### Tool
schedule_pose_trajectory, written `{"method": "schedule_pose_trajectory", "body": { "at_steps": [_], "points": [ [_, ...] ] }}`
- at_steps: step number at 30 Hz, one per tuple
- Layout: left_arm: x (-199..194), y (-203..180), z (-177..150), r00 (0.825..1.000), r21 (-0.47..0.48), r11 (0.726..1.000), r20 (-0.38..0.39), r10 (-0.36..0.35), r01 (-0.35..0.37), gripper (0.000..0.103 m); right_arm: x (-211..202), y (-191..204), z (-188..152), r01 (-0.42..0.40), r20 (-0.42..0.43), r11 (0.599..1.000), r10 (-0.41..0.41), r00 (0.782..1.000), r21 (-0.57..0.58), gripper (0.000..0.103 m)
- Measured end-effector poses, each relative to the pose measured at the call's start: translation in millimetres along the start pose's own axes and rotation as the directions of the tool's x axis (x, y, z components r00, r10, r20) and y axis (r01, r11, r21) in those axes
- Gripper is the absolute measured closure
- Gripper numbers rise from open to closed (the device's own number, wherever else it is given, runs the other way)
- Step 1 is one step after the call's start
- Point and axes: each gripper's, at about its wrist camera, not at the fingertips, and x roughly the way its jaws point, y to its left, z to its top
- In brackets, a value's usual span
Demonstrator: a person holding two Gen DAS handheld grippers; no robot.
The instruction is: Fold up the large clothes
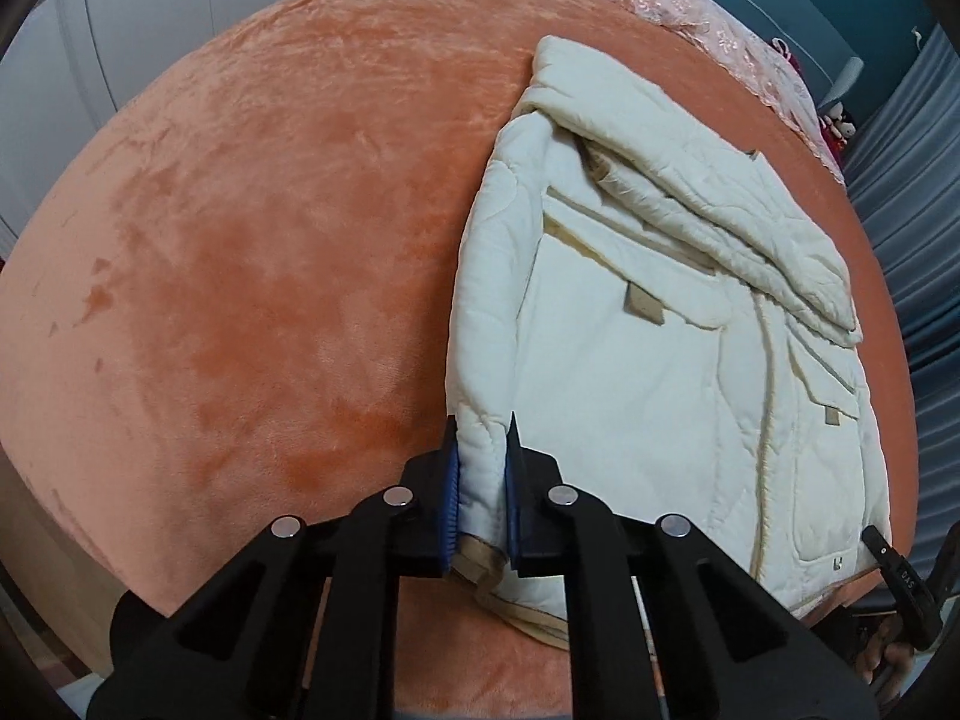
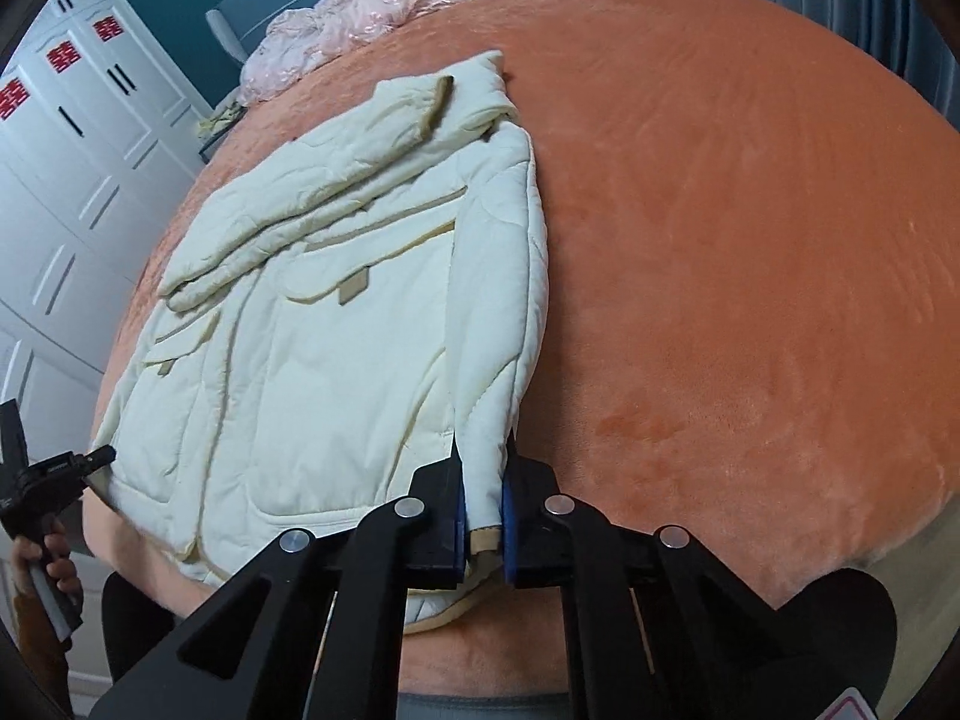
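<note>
You have the cream quilted jacket (image 1: 630, 324) lying front-up on the orange bed cover (image 1: 252, 252), collar toward the far side where a pink lace cloth (image 1: 708, 12) is bunched, hem at the near edge of the bed. One sleeve is already folded across the chest; it shows as a padded band running slantwise over the pockets.

Your left tongs (image 1: 483, 498) are clamped narrow on the near corner of the jacket's left side, the cream cloth and its tan hem trim pinched between the blue pads (image 1: 451, 498). Your right tongs (image 2: 483, 516) are likewise squeezed down on the corner at the other side of the hem, cloth visibly gripped between the pads. In the right view your other hand (image 2: 48, 546) shows at the far corner, holding its tool.

So, by my reading, you are at the start of the bottom fold: both hem corners taken, nothing lifted yet. The next move calls for raising both corners together and level, carrying the hem away from you toward the collar, and laying it down over the folded sleeve. Keep the two sides even or the thick padding will skew. Watch that the hem hanging off the bed edge comes along too.
</note>
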Motion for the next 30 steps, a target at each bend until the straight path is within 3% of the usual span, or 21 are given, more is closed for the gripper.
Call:
{"method": "schedule_pose_trajectory", "body": {
  "at_steps": [5, 9, 11, 14, 16, 19, 23, 26, 30],
  "points": [
    [-54.2, -7.0, -23.3, 1.000, 0.111, 0.994, -0.013, 0.003, -0.001, 0.094, -49.7, 9.6, -19.5, -0.017, -0.092, 0.983, 0.000, 0.996, -0.184, 0.096],
    [-108.9, -1.4, -72.1, 0.998, 0.214, 0.977, -0.064, 0.018, -0.004, 0.095, -97.1, 12.9, -59.7, -0.037, -0.236, 0.954, -0.036, 0.971, -0.298, 0.096],
    [-135.5, 1.8, -100.3, 0.993, 0.235, 0.972, -0.114, 0.014, 0.013, 0.095, -123.3, 16.2, -83.4, -0.052, -0.285, 0.944, -0.046, 0.957, -0.325, 0.096],
    [-169.8, 5.2, -120.5, 0.987, 0.200, 0.978, -0.156, -0.024, 0.055, 0.095, -153.9, 20.4, -101.2, -0.121, -0.323, 0.951, 0.024, 0.946, -0.285, 0.096],
    [-187.6, 3.9, -114.2, 0.991, 0.158, 0.985, -0.122, -0.056, 0.075, 0.095, -168.2, 23.0, -89.1, -0.148, -0.276, 0.956, 0.075, 0.958, -0.253, 0.096],
    [-206.2, -3.9, -79.9, 0.994, 0.131, 0.985, 0.004, -0.113, 0.111, 0.096, -182.9, 23.3, -43.8, -0.162, -0.106, 0.958, 0.140, 0.984, -0.235, 0.096],
    [-199.1, -14.2, -20.6, 0.981, 0.130, 0.988, 0.163, -0.110, 0.089, 0.096, -165.3, 11.1, 33.1, -0.198, 0.119, 0.972, 0.213, 0.970, -0.127, 0.096],
    [-169.0, -21.3, 25.5, 0.975, 0.085, 0.994, 0.201, -0.091, 0.075, 0.095, -124.6, 3.7, 77.5, -0.227, 0.188, 0.974, 0.227, 0.956, -0.021, 0.096],
    [-112.6, -38.8, 74.4, 0.977, 0.060, 0.998, 0.211, -0.025, 0.012, 0.095, -66.8, 2.1, 117.9, -0.187, 0.208, 0.981, 0.172, 0.963, 0.052, 0.096]
  ]
}}
